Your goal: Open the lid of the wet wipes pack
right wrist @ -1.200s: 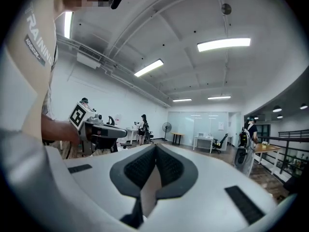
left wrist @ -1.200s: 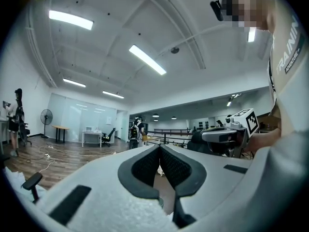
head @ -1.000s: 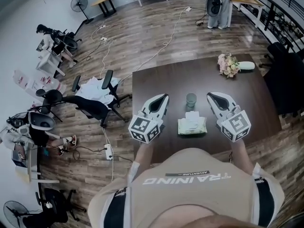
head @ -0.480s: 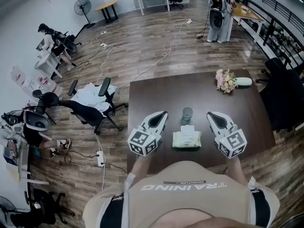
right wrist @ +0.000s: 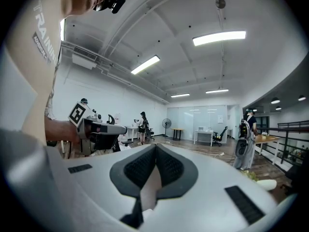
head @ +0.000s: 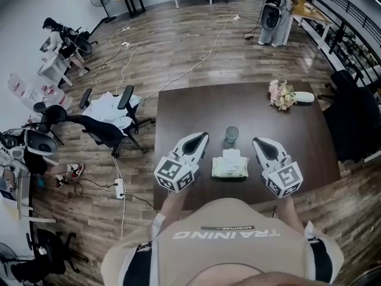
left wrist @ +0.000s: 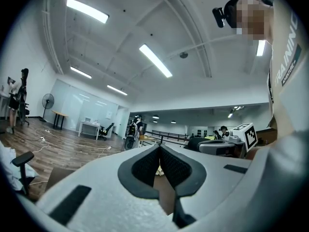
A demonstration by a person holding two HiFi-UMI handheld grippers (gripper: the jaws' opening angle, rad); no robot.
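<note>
The wet wipes pack (head: 230,165) lies flat near the front edge of the dark brown table (head: 190,109), pale green with a white lid on top, lid down. My left gripper (head: 202,136) hovers just left of the pack and my right gripper (head: 257,142) just right of it, neither touching it. Both point away from me and slightly up. In the left gripper view the left gripper (left wrist: 158,148) has its jaws together with nothing between them. The right gripper (right wrist: 155,146) looks the same in its own view. The pack is hidden in both gripper views.
A small glass cup (head: 231,134) stands just behind the pack. A bunch of flowers (head: 280,94) and a white object (head: 304,97) lie at the table's far right. Office chairs (head: 113,130) stand left of the table, cables run over the wooden floor, and a person (head: 274,11) stands far back.
The head view has shifted a little, so the table sits lower and more to the left. Both grippers keep their places on either side of the pack, still shut.
</note>
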